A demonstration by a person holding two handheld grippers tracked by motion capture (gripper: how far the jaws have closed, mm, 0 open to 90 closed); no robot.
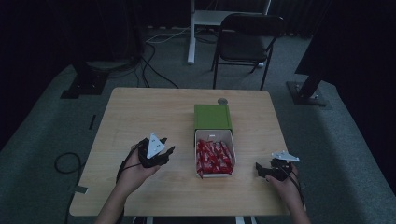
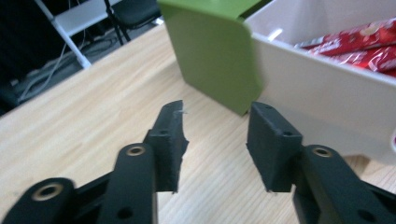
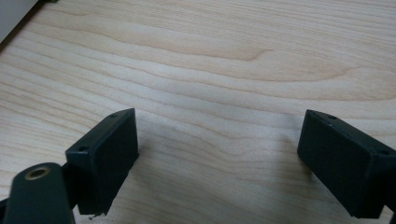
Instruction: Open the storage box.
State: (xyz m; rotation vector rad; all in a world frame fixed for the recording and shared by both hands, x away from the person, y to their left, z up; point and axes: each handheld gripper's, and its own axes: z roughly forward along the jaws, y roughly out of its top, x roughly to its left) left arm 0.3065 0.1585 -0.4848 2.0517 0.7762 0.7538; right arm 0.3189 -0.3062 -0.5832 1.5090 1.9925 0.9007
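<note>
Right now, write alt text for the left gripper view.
Two black jaws stand open over a wooden table, aimed at a green sleeve and the white drawer pulled out of it, which holds red packets.

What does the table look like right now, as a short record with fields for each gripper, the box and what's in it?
left gripper: open, nothing held, left of the drawer, jaws toward the sleeve
right gripper: open, nothing held, low over bare table right of the drawer
sleeve: green, mid-table
drawer: white, pulled out toward the person
packets: red, fill the drawer
disc: small, grey, behind the sleeve
</note>
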